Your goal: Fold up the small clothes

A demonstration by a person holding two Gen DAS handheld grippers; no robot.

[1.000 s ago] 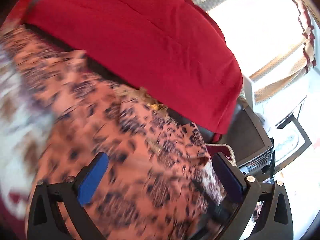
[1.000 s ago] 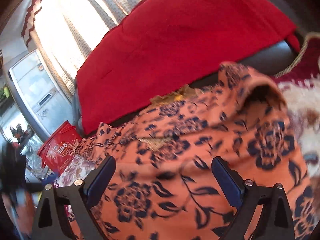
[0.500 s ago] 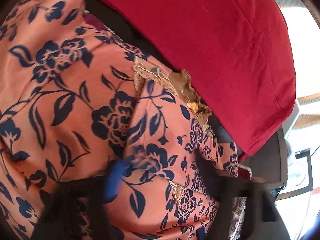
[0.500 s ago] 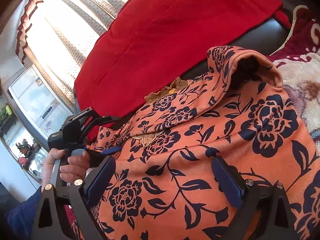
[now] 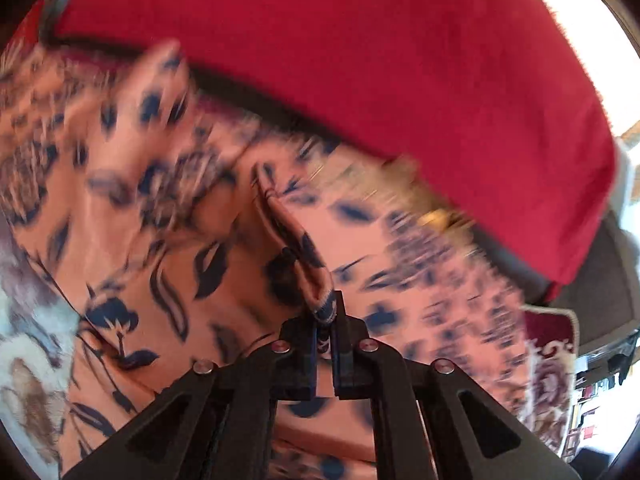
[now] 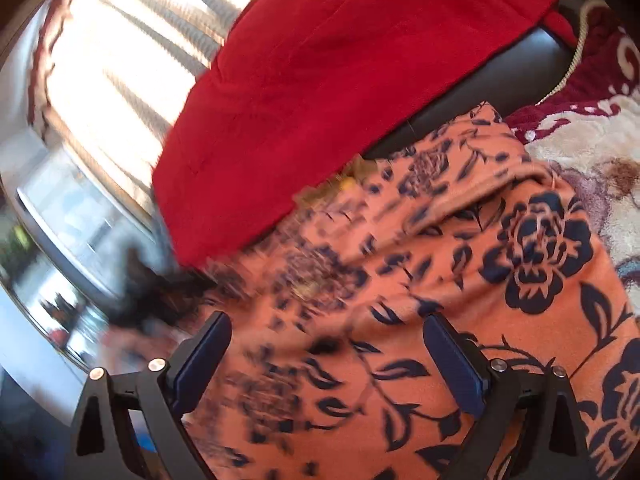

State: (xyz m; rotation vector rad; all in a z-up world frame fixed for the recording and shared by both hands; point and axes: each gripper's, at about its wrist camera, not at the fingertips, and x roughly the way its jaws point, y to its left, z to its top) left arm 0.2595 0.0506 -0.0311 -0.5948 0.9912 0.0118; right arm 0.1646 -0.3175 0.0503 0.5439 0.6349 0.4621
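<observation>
An orange garment [image 5: 168, 280] [image 6: 500, 280] printed with dark blue flowers lies spread over a patterned rug. My left gripper [image 5: 324, 320] is shut on a raised fold of this cloth, which stands up in a ridge from between its pads. My right gripper [image 6: 328, 344] hovers open just above the garment, its blue pads [image 6: 452, 356] wide apart with only flat cloth below. A gold trim piece [image 6: 344, 180] shows at the garment's far edge. The left part of the right wrist view is blurred.
A red blanket [image 5: 400, 60] [image 6: 340, 72] covers a dark sofa [image 6: 480, 96] right behind the garment. The cream and maroon rug [image 6: 600, 128] [image 5: 28, 360] extends beyond it. A curtained window [image 6: 112, 60] and a grey appliance [image 6: 60, 216] stand at the left.
My left gripper came down onto the garment and went from wide open to shut on a fold of it. The right gripper stayed open and rolled a little.
</observation>
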